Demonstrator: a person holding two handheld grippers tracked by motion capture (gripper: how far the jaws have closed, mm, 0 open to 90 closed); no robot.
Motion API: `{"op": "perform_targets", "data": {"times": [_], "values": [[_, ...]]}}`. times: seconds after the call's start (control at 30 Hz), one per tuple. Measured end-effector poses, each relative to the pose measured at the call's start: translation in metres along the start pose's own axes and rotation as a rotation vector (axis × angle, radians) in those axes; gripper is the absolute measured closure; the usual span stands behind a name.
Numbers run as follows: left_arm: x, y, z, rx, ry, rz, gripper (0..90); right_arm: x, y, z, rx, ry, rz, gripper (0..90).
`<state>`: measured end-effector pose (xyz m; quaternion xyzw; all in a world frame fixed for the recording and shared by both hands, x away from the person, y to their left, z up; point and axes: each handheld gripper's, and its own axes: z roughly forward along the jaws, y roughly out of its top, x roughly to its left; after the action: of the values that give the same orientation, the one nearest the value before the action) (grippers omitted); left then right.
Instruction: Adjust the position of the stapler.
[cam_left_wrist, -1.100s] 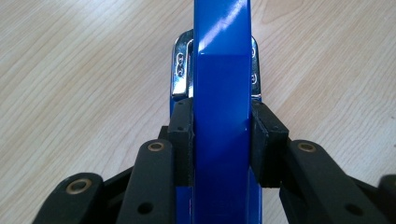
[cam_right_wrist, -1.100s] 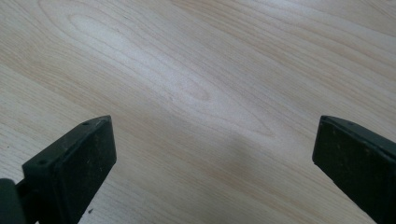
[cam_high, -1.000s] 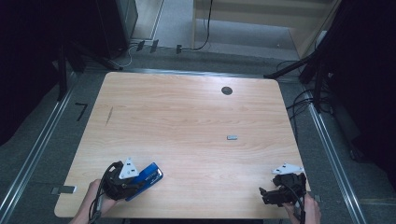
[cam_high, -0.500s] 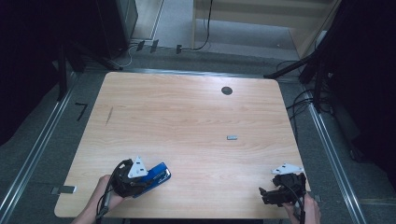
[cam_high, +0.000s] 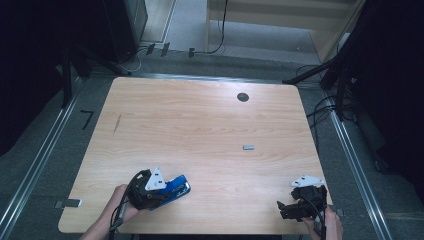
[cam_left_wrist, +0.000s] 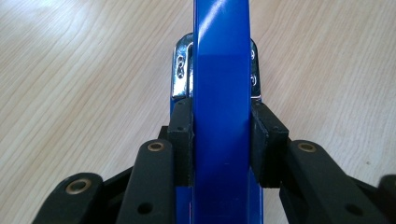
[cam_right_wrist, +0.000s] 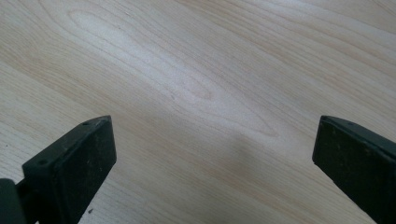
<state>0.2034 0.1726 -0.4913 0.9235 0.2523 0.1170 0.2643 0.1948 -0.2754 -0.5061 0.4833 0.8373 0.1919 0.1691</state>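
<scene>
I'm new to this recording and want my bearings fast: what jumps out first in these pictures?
The bright blue stapler stands out, clamped between the left gripper's jaws at the near left of the wooden table. The right gripper sits at the near right corner, its jaws wide apart over bare wood. Farther off, a small grey piece lies right of centre, and a dark round spot marks the far edge.

Table brightly lit, surroundings dark; glare on stapler
</scene>
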Motion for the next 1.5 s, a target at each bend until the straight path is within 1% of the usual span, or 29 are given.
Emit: {"op": "perform_targets", "data": {"times": [0.07,0.1,0.17,0.2,0.23,0.37,0.4,0.43,0.47,0.53,0.57,0.6,0.63,0.7,0.73,0.8,0.9,0.93,0.97,1.0,1.03,1.07,1.1,1.13,1.2,1.33,1.4,1.47,1.5], "values": [[-0.001,0.003,0.002,0.001,-0.01,0.014,67.0,0.0,0.0,0.0,-0.001,0.0,0.0,0.0],[-0.002,0.004,0.003,-0.004,-0.013,0.011,67.0,0.0,0.0,0.0,-0.001,0.001,0.0,0.0],[-0.003,0.008,0.006,-0.006,-0.03,0.034,67.0,0.0,0.0,0.0,0.0,0.001,0.002,0.0],[-0.003,0.008,0.006,-0.006,-0.03,0.034,67.0,0.0,0.0,0.0,0.0,0.0,0.002,0.0],[-0.004,0.012,0.008,-0.006,-0.04,0.056,67.0,0.0,0.0,0.0,0.0,0.0,0.002,0.0],[-0.007,0.019,0.013,-0.01,-0.058,0.089,67.0,0.0,-0.001,0.001,0.004,0.004,0.002,0.0],[-0.007,0.019,0.013,-0.01,-0.058,0.089,67.0,0.0,-0.001,0.001,0.005,0.004,0.002,0.0],[-0.008,0.022,0.015,-0.012,-0.068,0.101,67.0,0.0,-0.001,0.001,0.004,0.005,0.002,0.0],[-0.008,0.022,0.015,-0.012,-0.068,0.101,67.0,0.0,-0.001,0.001,0.004,0.003,0.0,0.0],[-0.01,0.026,0.018,-0.016,-0.081,0.119,67.0,0.0,0.0,0.001,0.004,0.004,-0.001,0.0],[-0.01,0.026,0.018,-0.016,-0.081,0.119,67.0,0.0,0.0,0.001,0.004,0.004,-0.001,0.0],[-0.011,0.029,0.02,-0.019,-0.089,0.135,67.0,0.0,0.0,0.001,0.005,0.004,-0.004,0.0],[-0.011,0.029,0.02,-0.019,-0.089,0.135,67.0,0.0,0.0,0.001,0.005,0.004,-0.004,0.0],[-0.013,0.033,0.023,-0.023,-0.1,0.152,67.0,0.0,0.0,0.001,0.006,0.003,-0.006,0.0],[-0.013,0.033,0.023,-0.023,-0.1,0.152,67.0,0.001,-0.001,0.001,0.008,0.004,-0.006,0.0],[-0.015,0.037,0.026,-0.027,-0.111,0.178,67.0,0.0,-0.001,0.001,0.009,0.004,-0.008,0.0],[-0.017,0.04,0.028,-0.03,-0.121,0.2,67.0,0.001,-0.001,0.002,0.011,0.005,-0.006,0.0],[-0.017,0.04,0.028,-0.03,-0.121,0.2,67.0,0.001,-0.001,0.002,0.011,0.005,-0.006,0.0],[-0.017,0.042,0.03,-0.031,-0.134,0.215,67.0,0.001,-0.001,0.002,0.012,0.008,-0.007,0.0],[-0.018,0.043,0.03,-0.036,-0.137,0.217,67.0,0.001,-0.001,0.002,0.013,0.009,-0.007,0.0],[-0.018,0.043,0.03,-0.036,-0.137,0.217,67.1,0.001,-0.001,0.002,0.013,0.009,-0.007,0.0],[-0.017,0.045,0.032,-0.037,-0.152,0.238,67.1,0.001,-0.001,0.002,0.014,0.01,-0.007,0.0],[-0.016,0.046,0.033,-0.039,-0.162,0.248,67.1,0.001,-0.001,0.002,0.014,0.011,-0.009,0.0],[-0.016,0.047,0.034,-0.045,-0.169,0.251,67.1,0.001,-0.001,0.002,0.014,0.011,-0.01,0.0],[-0.015,0.048,0.035,-0.043,-0.176,0.255,67.1,0.001,-0.001,0.002,0.013,0.012,-0.011,0.0],[-0.014,0.052,0.038,-0.051,-0.198,0.289,67.1,0.001,-0.001,0.003,0.016,0.017,-0.006,0.0],[-0.014,0.053,0.039,-0.052,-0.203,0.294,67.1,0.001,-0.002,0.003,0.019,0.019,-0.009,0.0],[-0.014,0.055,0.041,-0.056,-0.223,0.307,67.2,0.001,-0.002,0.003,0.016,0.023,-0.007,0.0],[-0.014,0.055,0.041,-0.056,-0.223,0.307,67.2,0.001,-0.002,0.003,0.016,0.024,-0.008,0.0]]}}
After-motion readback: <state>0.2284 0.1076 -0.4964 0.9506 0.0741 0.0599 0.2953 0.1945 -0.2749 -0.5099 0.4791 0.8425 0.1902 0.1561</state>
